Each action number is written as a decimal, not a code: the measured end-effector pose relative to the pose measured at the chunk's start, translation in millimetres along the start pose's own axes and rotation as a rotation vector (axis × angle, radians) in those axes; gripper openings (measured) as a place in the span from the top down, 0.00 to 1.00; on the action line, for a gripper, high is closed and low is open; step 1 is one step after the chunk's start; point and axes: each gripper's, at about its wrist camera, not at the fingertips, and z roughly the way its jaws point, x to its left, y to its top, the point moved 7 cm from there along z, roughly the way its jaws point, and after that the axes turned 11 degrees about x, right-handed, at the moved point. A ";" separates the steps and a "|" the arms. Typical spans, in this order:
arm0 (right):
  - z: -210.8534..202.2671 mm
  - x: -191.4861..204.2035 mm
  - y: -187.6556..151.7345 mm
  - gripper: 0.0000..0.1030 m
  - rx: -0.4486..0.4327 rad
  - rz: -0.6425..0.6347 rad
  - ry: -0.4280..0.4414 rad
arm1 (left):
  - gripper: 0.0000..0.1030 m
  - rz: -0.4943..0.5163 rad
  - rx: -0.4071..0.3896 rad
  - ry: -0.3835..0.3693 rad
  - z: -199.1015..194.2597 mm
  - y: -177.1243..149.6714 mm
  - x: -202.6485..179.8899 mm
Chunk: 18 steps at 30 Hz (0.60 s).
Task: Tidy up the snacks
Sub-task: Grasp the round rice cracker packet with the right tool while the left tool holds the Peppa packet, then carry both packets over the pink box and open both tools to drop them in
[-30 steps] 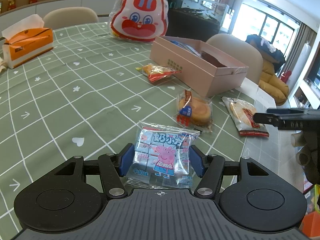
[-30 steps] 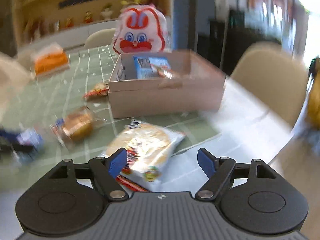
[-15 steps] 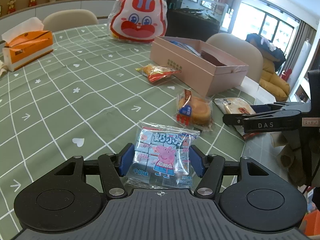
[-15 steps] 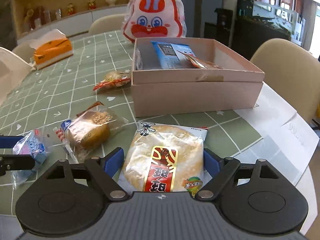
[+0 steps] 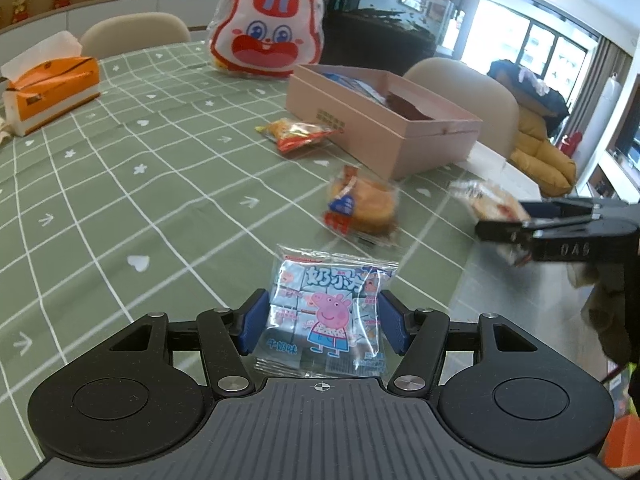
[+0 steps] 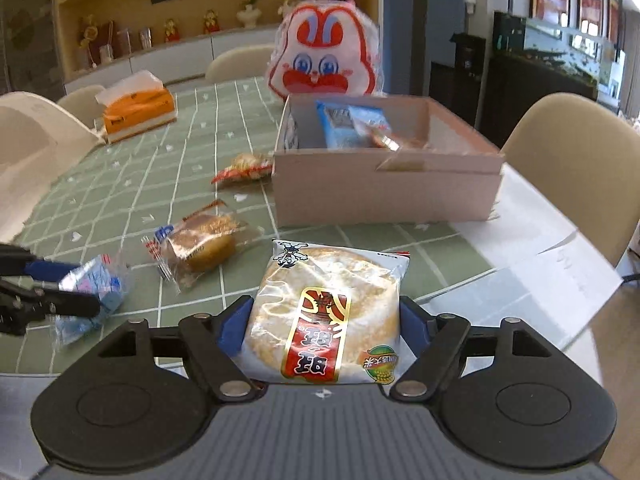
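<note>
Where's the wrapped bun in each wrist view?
Left wrist: bun right of centre, on the green cloth past the blue pig pack.
Right wrist: bun left of centre, left of the rice cracker.
Shared landmark: the pink box, beyond the bun in both.

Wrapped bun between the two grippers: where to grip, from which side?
Grip the wrapped bun across its plump middle, coming down from above. It lies flat on the tablecloth, apart from the box; its crimped ends are thin, loose film.
</note>
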 end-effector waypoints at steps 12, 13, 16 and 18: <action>-52.0 -49.3 1.4 0.25 -0.140 0.014 0.031 | 0.37 0.104 -0.076 -0.028 -38.5 18.9 -80.6; -60.8 -54.5 12.3 0.25 -0.166 0.014 0.036 | 0.37 0.102 -0.105 -0.041 -47.0 35.0 -85.1; -96.7 -66.4 62.9 0.25 -0.288 -0.033 0.014 | 0.37 0.119 -0.246 -0.031 -74.6 99.2 -97.0; -116.8 -73.9 101.2 0.25 -0.356 -0.060 -0.015 | 0.37 0.134 -0.313 -0.010 -79.0 145.9 -104.0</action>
